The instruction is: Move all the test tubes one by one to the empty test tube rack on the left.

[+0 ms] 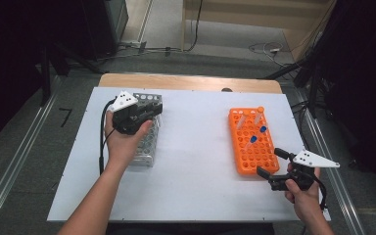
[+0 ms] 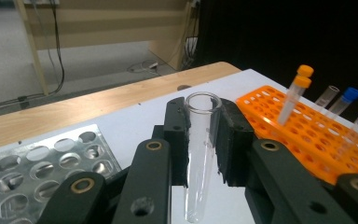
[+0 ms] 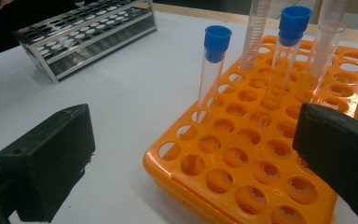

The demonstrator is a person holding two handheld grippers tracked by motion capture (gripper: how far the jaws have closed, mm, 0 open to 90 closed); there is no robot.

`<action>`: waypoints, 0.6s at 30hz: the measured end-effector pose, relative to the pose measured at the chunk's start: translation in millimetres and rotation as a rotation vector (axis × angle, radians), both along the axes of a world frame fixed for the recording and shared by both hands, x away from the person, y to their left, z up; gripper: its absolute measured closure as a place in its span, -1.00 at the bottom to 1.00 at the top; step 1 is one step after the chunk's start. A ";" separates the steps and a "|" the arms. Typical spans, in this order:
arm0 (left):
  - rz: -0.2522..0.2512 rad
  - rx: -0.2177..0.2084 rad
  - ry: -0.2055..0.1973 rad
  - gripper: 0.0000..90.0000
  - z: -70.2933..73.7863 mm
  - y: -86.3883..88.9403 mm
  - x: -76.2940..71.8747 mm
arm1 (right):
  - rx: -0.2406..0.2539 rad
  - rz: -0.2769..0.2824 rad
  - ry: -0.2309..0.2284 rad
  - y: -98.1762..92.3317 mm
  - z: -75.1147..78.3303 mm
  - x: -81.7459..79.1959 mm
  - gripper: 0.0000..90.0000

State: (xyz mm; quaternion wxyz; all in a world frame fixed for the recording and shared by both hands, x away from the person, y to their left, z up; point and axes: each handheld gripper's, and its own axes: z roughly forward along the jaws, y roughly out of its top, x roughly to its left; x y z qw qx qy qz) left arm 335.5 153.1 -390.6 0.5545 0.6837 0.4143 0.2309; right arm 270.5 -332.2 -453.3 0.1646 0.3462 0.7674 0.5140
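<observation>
Your left gripper [image 2: 200, 140] was clamped on an uncapped glass tube [image 2: 199, 154] above the metal rack [image 2: 42, 172]; your right gripper [image 3: 191, 158] stood wide open, empty, by the orange rack [image 3: 261, 154]. Light, slippery, breakable: you gripped below its rim.

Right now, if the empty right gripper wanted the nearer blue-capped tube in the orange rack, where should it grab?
Probably on the bare clear wall just under the blue cap of the nearer blue-capped tube. It stands nearly upright in the orange rack, its lower part sunk in a hole, so the right gripper, fingers open, would best come level from the rack's near side and lift straight up.
</observation>
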 end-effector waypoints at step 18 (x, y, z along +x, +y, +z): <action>0.095 0.001 -0.013 0.69 0.7 9.0 67.0 | -0.013 -0.005 0.006 -1.8 -4.6 5.7 -1.00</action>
